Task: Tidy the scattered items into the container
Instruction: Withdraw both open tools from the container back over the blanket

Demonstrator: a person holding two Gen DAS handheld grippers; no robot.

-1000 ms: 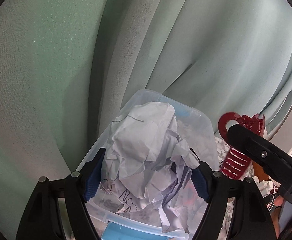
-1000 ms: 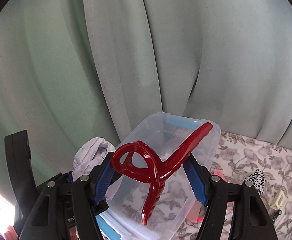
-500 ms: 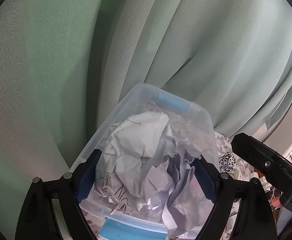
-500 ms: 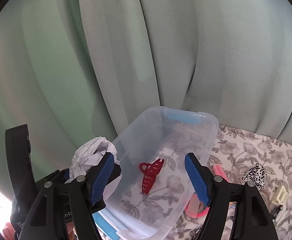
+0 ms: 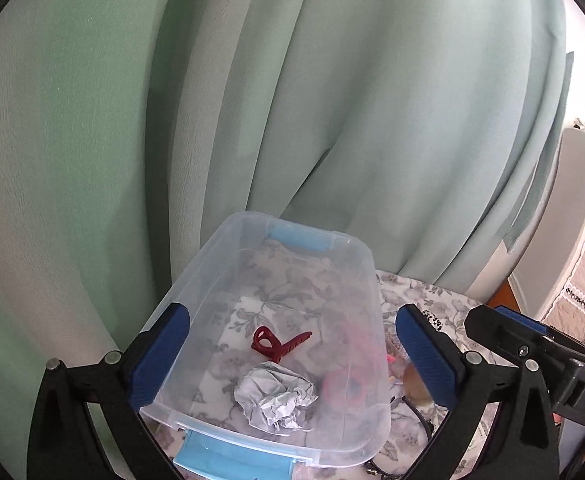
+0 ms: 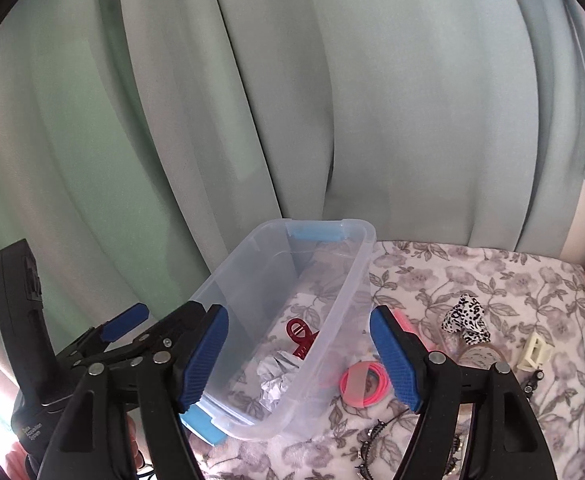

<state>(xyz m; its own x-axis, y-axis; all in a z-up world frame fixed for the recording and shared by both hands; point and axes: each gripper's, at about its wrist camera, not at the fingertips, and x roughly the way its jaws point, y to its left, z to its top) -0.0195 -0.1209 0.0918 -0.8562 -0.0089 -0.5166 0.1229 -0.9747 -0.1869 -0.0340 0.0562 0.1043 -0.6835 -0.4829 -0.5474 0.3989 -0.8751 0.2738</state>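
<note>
Both loads have dropped: inside the clear container (image 5: 366, 264) I see crumpled paper (image 5: 275, 395) near, red claw clip (image 5: 278, 343) farther. My left gripper (image 5: 292, 352) and right gripper (image 6: 298, 354) gape wide, empty. Pink bands (image 6: 366, 383) lie just right of the container, nearest my right gripper.

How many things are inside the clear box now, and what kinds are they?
Red hair claw clip: 1
Crumpled paper ball: 1
Total in the clear plastic bin: 2
</note>
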